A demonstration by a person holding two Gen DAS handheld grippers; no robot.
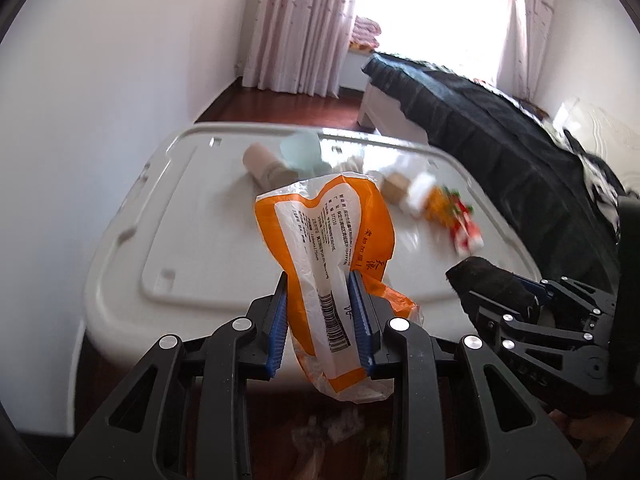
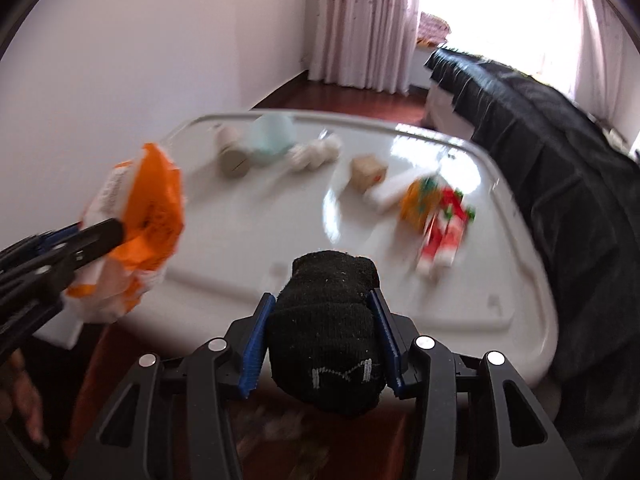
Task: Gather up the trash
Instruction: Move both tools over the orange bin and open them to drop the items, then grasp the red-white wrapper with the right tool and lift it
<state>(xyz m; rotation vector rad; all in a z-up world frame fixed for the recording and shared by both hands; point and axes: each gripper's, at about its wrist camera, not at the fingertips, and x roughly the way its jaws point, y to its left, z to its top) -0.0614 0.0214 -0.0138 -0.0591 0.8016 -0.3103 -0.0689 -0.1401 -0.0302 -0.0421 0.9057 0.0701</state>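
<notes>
Nearest the left wrist camera, the left tool (image 1: 322,320) pinches an orange-and-white plastic wrapper (image 1: 324,236) between its blue pads, the wrapper standing up crumpled above the near edge of the worktop (image 1: 132,240). In the right wrist view the right tool (image 2: 320,340) grips a balled black sock (image 2: 326,328), its pads pressed against both sides of the fabric just off the worktop's near rim. The worktop is a pale plastic lid. On it, blurred, lie a cardboard tube (image 2: 232,156), a pale green cup (image 2: 272,140), crumpled white paper (image 2: 316,152), a small brown box (image 2: 368,172), a white piece (image 2: 390,194) and a red-and-orange packet (image 2: 440,220). A bed with a dark cover (image 2: 560,168) stands just beside the worktop on the right, with pink curtains (image 2: 360,20) beyond.
</notes>
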